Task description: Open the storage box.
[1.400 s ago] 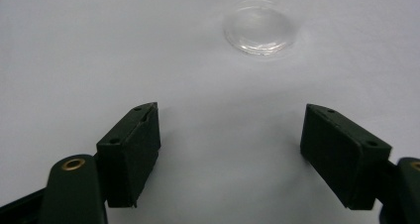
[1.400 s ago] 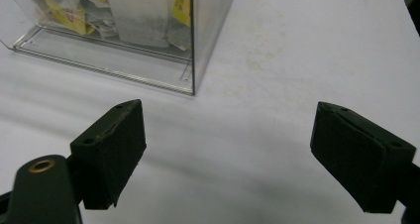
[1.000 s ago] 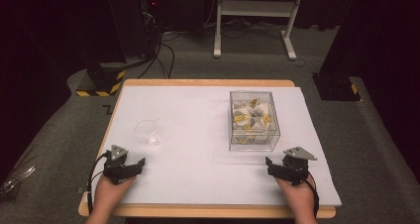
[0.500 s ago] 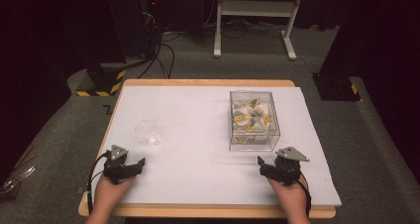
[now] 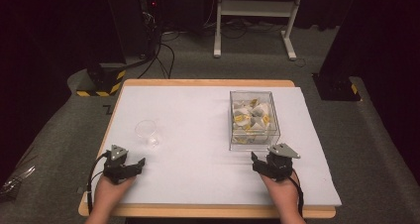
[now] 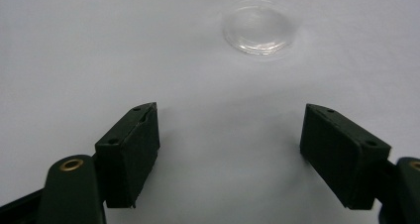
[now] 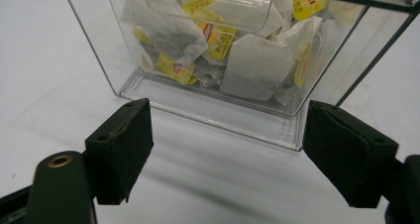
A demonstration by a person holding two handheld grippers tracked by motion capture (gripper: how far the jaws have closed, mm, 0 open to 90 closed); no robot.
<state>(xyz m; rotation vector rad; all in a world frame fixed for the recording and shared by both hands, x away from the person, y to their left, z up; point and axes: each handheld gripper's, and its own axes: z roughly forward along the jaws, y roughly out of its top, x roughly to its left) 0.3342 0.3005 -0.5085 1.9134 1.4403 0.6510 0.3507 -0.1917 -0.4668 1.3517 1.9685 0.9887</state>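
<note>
A clear plastic box (image 5: 254, 120) full of tea bags (image 5: 250, 116) stands on the right half of the white table cover. My right gripper (image 5: 257, 160) hovers just in front of the box, open and empty; in the right gripper view the box (image 7: 218, 50) with its yellow-tagged tea bags (image 7: 255, 65) sits close beyond the jaws. A small clear cup (image 5: 147, 131) stands on the left half. My left gripper (image 5: 137, 164) rests near the front left edge, open and empty, and the cup (image 6: 258, 28) lies ahead of its jaws.
The white cover (image 5: 198, 135) lies over a wooden table (image 5: 208, 211) whose edge shows at the front. Beyond the table stand a white frame (image 5: 255, 16), cables (image 5: 163, 50) and dark stands with yellow-black striped bases (image 5: 99, 83) on grey carpet.
My right gripper has moved left and slightly forward, ending closer to the front of the tea bag box. The left gripper has stayed put.
</note>
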